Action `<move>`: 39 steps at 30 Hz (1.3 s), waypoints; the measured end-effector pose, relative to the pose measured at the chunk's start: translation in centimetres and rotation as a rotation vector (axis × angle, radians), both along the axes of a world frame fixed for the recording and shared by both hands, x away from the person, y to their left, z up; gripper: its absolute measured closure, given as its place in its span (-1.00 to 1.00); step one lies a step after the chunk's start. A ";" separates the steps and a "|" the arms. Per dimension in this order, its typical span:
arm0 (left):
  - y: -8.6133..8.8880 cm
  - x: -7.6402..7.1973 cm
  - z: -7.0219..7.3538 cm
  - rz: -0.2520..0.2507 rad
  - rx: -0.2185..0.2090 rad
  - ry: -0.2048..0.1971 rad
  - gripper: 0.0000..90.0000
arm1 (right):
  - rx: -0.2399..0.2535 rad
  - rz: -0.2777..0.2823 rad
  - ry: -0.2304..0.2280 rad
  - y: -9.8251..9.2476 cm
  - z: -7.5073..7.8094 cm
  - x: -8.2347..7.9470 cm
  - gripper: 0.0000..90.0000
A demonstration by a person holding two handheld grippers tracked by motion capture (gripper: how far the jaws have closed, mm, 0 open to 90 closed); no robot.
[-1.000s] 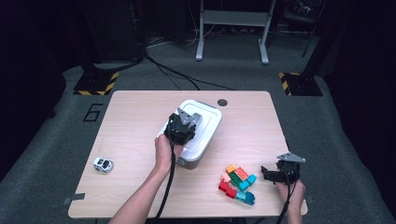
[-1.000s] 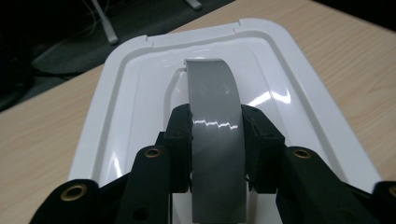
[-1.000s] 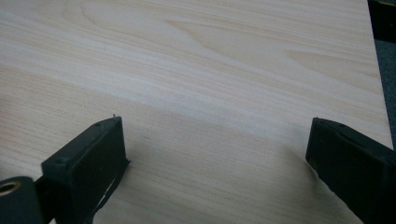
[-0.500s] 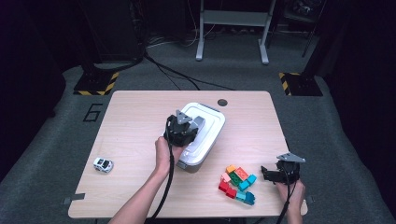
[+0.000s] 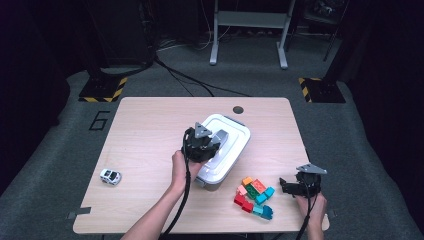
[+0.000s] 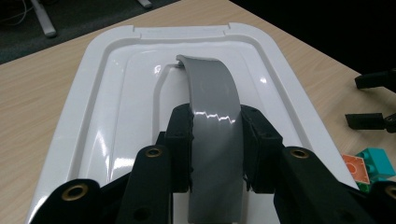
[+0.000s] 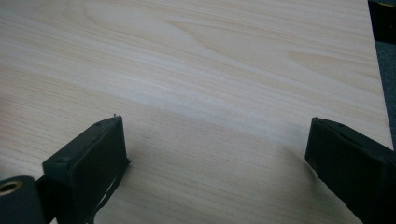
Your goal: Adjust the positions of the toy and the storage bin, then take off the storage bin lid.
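Grey handle (image 6: 212, 116) of the white container lid (image 6: 116, 121) sits between the jaws of the left gripper (image 6: 215, 144), which clamp it on both sides. Jaws of the right gripper (image 7: 215, 154) stand wide apart over bare counter (image 7: 210, 70), holding nothing.

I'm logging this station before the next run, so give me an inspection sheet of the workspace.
Surface: light wooden table, round hole near far edge.
Job's things: white box with lid on; grey handle on the lid.
Clutter: pile of coloured bricks near the front right; toy car near the front left.
Grippers: left gripper shut on the grey handle; right gripper open, fingers over bare wood.
Cables: one trails from each gripper; more lie on the floor behind.
Surroundings: grey carpet, metal stand legs, striped floor plates, dark backdrop.
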State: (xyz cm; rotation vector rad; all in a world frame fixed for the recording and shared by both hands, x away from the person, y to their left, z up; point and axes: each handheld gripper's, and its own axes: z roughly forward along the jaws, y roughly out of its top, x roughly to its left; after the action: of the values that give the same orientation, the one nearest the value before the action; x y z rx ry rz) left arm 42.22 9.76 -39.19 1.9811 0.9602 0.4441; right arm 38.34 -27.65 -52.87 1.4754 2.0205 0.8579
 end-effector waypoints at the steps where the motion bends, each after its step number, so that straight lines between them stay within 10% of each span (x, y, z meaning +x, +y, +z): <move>1: -0.1 -0.1 0.0 -0.002 -0.007 0.004 0.50 | 0.001 0.000 0.000 0.0 0.0 0.0 -0.90; 25: -0.8 -1.1 -0.1 -0.085 -0.034 0.028 0.50 | 0.008 0.001 0.005 0.1 0.0 0.0 -0.89; 39: -0.4 -1.8 1.5 -0.057 -0.032 -0.063 0.50 | -0.001 0.000 0.000 0.0 0.0 0.0 -0.89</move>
State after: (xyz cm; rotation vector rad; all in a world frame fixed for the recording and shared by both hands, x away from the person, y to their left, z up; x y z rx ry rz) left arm 40.39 9.40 -37.71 1.9486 0.8642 0.4541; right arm 38.34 -27.61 -52.88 1.4748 2.0205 0.8567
